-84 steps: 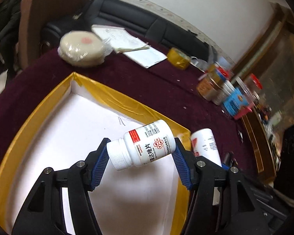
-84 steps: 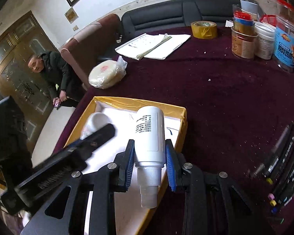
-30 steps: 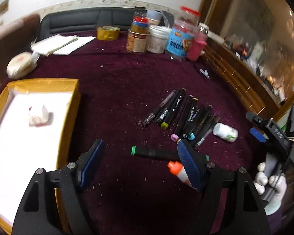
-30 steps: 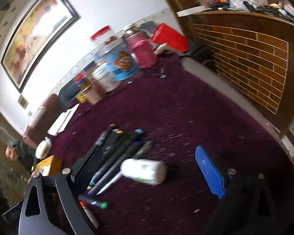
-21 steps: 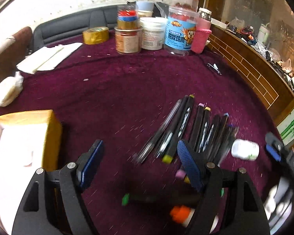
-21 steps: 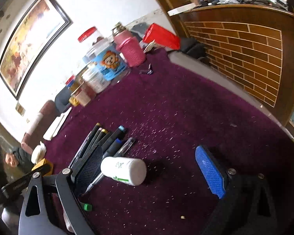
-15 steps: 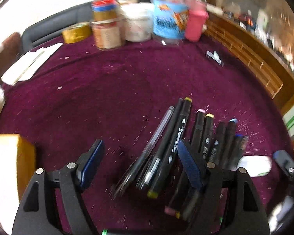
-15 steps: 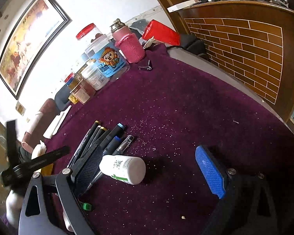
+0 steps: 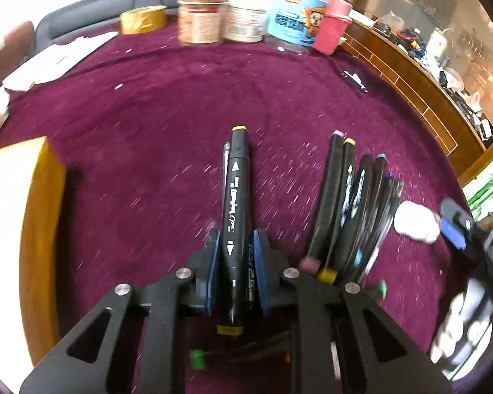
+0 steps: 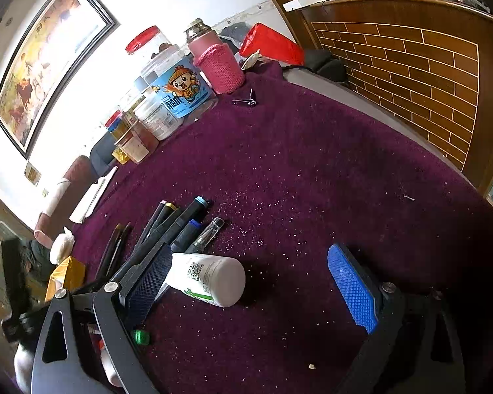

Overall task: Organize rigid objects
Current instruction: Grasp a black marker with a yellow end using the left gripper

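Just changed: the left tool (image 9: 235, 272) has swung off the open table onto the markers, and its jaws are closing on a black marker with yellow caps (image 9: 235, 216), a second dark pen pinched in beside it.
Left tool: blue pads together on the marker's lower barrel, most of its length sticking out ahead.
Meaning for the task: the first marker looks secured; the judgement is that it goes next to the yellow-rimmed box (image 9: 33, 216) at the left, with the extra pen possibly riding along.
Right tool: the right tool (image 10: 253, 289) has dropped a little and stands wide apart, nothing pressed; the white bottle (image 10: 210, 277) lies on its side between the pads, hard against the left one, clear of the right.
Task things: remaining markers (image 9: 355, 210) fanned on the maroon table (image 9: 154, 105) just right of the held one, the bottle at their far end.
Around: jars and tubs (image 9: 246, 13) at the back, a tape roll (image 9: 143, 19), papers (image 9: 56, 57), a nail clipper (image 10: 245, 101).
In the way: the neighbouring markers crowd the lift; a green-capped pen (image 9: 197, 359) lies crosswise under the left tool.
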A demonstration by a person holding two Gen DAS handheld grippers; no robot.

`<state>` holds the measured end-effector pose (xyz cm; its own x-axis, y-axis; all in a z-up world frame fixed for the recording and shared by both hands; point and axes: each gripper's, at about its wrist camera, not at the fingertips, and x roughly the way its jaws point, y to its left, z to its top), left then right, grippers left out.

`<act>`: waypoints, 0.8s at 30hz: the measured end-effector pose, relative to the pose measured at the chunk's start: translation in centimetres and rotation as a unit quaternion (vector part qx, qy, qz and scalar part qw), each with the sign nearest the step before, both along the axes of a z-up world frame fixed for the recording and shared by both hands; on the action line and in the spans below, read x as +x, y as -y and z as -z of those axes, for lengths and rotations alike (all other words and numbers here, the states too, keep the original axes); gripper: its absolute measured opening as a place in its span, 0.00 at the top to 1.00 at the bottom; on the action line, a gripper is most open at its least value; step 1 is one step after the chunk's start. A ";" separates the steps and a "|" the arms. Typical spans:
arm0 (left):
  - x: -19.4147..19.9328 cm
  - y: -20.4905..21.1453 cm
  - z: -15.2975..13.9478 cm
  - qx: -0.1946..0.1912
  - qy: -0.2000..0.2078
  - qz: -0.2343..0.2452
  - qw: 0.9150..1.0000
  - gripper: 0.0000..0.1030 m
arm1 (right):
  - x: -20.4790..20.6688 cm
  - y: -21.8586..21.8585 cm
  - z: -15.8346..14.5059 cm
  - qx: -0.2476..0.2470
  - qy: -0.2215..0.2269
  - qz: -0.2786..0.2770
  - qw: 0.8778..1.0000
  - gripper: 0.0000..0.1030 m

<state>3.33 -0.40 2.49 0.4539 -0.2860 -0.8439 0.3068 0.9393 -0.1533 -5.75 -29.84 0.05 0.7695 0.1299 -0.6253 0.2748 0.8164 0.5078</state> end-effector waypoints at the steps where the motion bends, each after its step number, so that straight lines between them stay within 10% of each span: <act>1: -0.5 -0.6 0.0 -0.006 -0.002 -0.004 1.000 0.84 | 0.0 -0.1 0.0 -0.002 -0.001 0.000 1.000 0.09; 6: -1.8 -3.5 -0.6 -0.079 -0.011 -0.028 0.996 0.84 | 0.1 -0.1 0.0 0.000 -0.002 -0.001 1.000 0.09; 12: -1.5 -2.8 -0.9 -0.064 0.001 -0.025 0.998 0.82 | 0.1 -0.1 0.0 -0.002 -0.003 -0.001 1.000 0.09; 16: -0.8 -1.0 -0.1 -0.025 0.001 -0.011 1.000 0.62 | 0.1 0.0 0.0 -0.002 -0.003 -0.001 1.000 0.09; 24: -0.7 -3.3 -0.4 -0.047 0.003 -0.029 0.998 0.87 | 0.0 0.1 0.1 0.002 -0.001 -0.001 1.000 0.09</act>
<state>2.65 2.93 2.89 0.4775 -0.3371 -0.8114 0.2535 0.9370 -0.2402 -5.74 -29.92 -0.08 0.7676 0.1336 -0.6269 0.2749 0.8149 0.5103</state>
